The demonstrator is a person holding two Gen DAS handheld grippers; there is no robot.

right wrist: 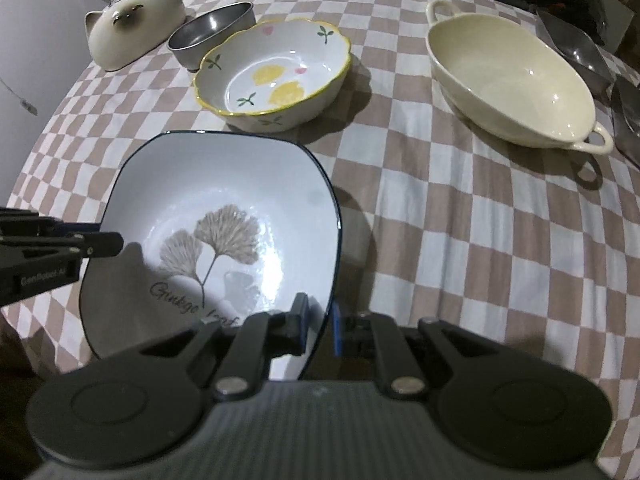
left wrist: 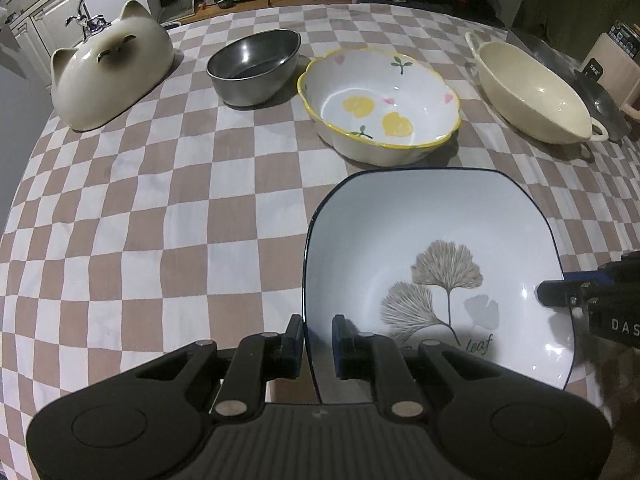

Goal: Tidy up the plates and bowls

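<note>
A square white plate (left wrist: 420, 248) with a dark rim and a ginkgo leaf print is held over the checked tablecloth by both grippers. My left gripper (left wrist: 318, 340) is shut on its left rim. My right gripper (right wrist: 320, 326) is shut on the opposite rim of the same plate (right wrist: 240, 184). Each gripper's fingers show in the other's view, at the plate's far side. Beyond the plate stand a flower-shaped bowl (left wrist: 380, 100) with yellow prints, a steel bowl (left wrist: 254, 66) and a cream oval dish (left wrist: 532, 92) with handles.
A cat-shaped ceramic lid or pot (left wrist: 112, 76) sits at the far left of the table (left wrist: 160, 220). Dark metal trays (right wrist: 580, 48) lie at the far right edge. Shelves and a sign stand behind the table.
</note>
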